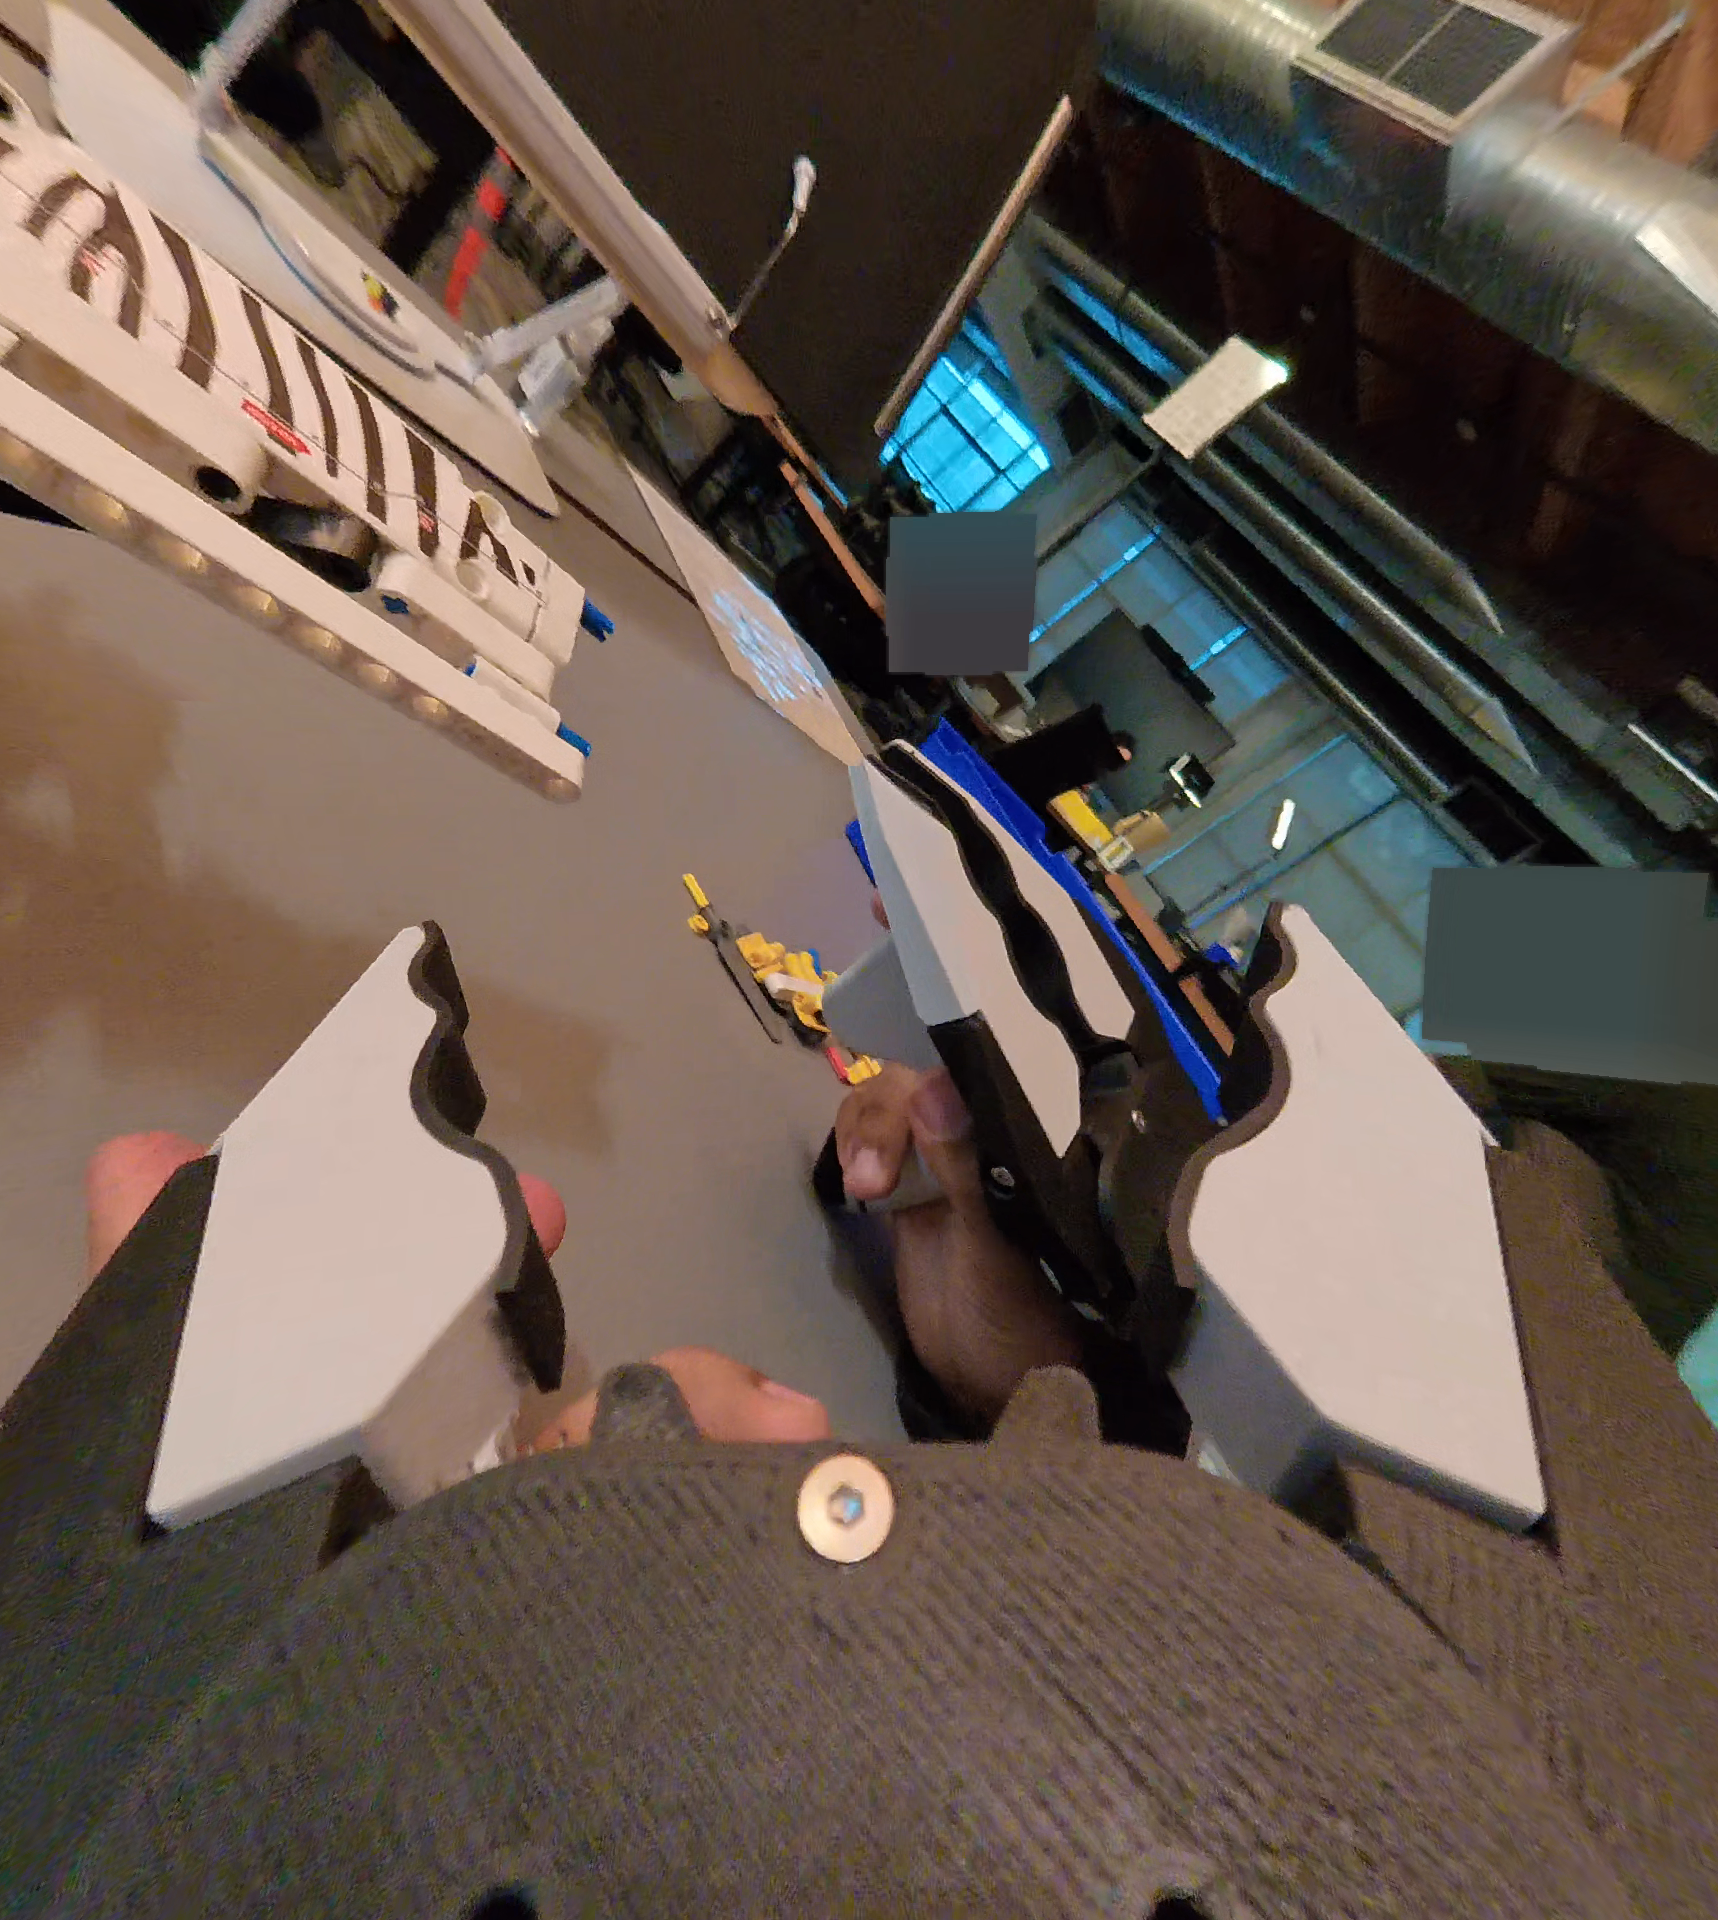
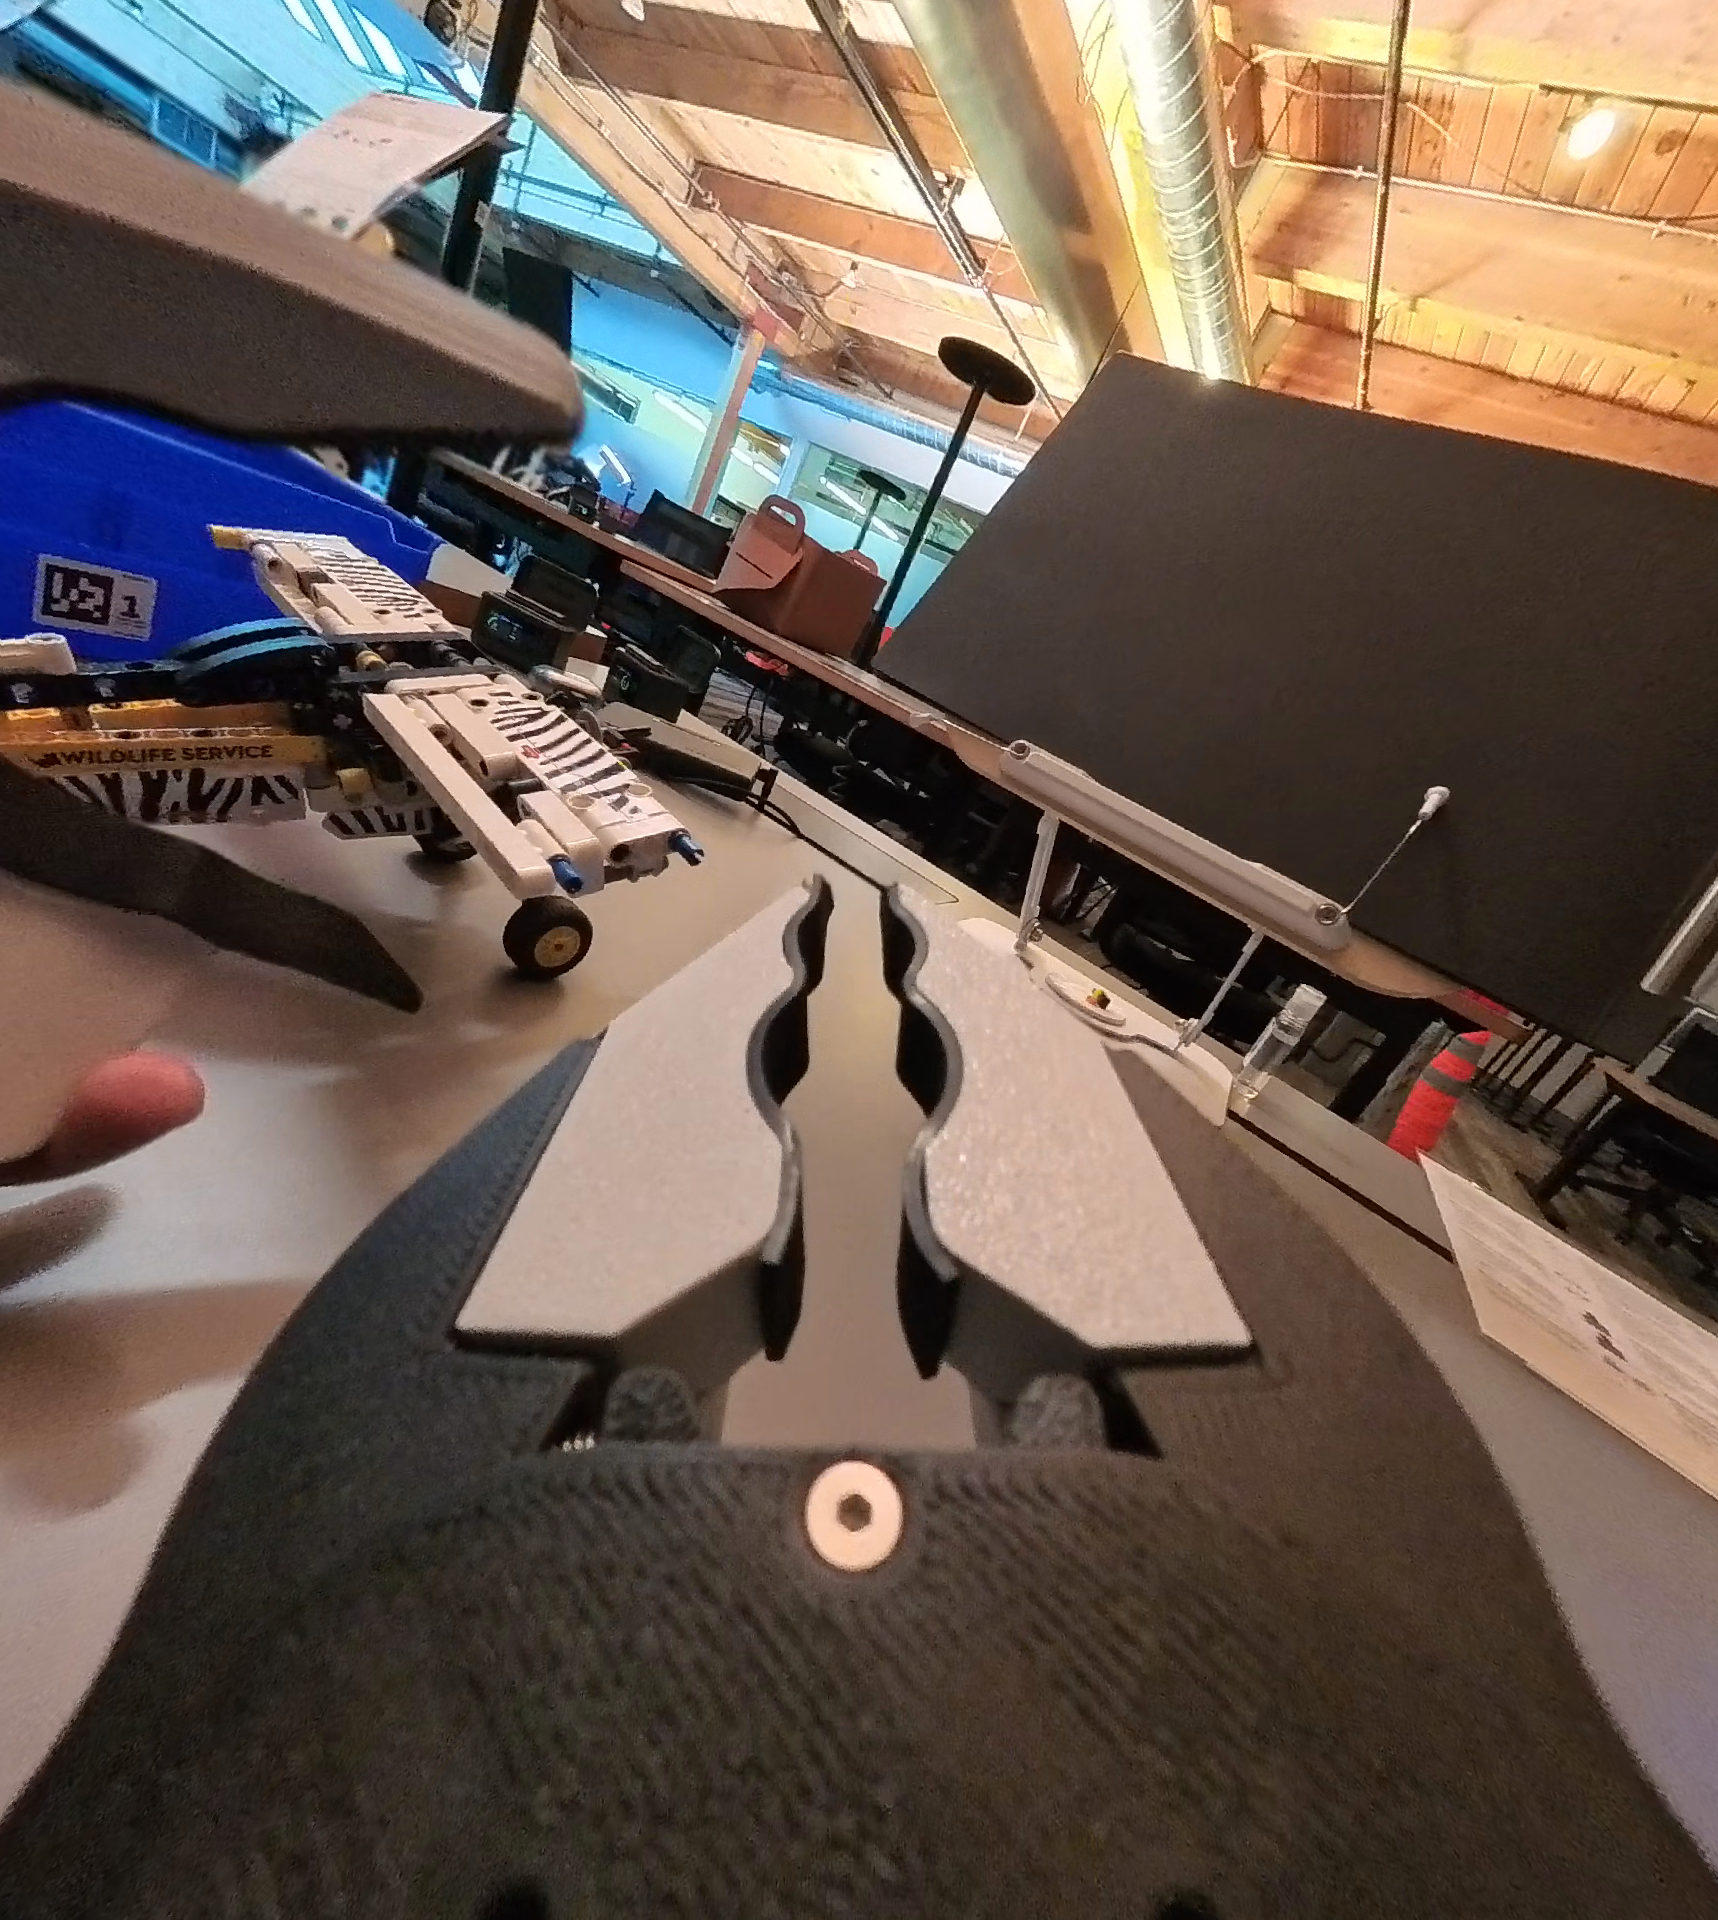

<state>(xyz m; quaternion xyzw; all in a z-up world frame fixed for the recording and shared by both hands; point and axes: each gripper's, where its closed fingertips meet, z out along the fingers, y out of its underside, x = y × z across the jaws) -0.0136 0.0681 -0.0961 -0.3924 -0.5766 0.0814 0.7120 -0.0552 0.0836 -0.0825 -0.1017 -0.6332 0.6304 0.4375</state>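
- The left gripper [image 1: 850,925], grey-plated with black wavy pads, hangs over a plain grey tabletop [image 1: 211,935] with its two fingers spread wide apart and nothing between them.
- Just ahead of its opening lies a small loose cluster of yellow, black and white plastic building pieces [image 1: 777,971], resting on the tabletop and apart from both pads.
- The right gripper [image 2: 853,896] is seen with its fingers drawn nearly together, a thin slit left between the tips, and nothing in the grasp.
- In the left wrist view the same gripper, held in a person's hand [image 1: 896,1132], stands beside the brick cluster.
- A white zebra-striped toy aircraft of plastic bricks with blue pins and a small black wheel [image 2: 481,769] stands on the table to the left of the right gripper, well apart from its tips.
- A blue plastic bin [image 2: 107,520] stands behind the aircraft.
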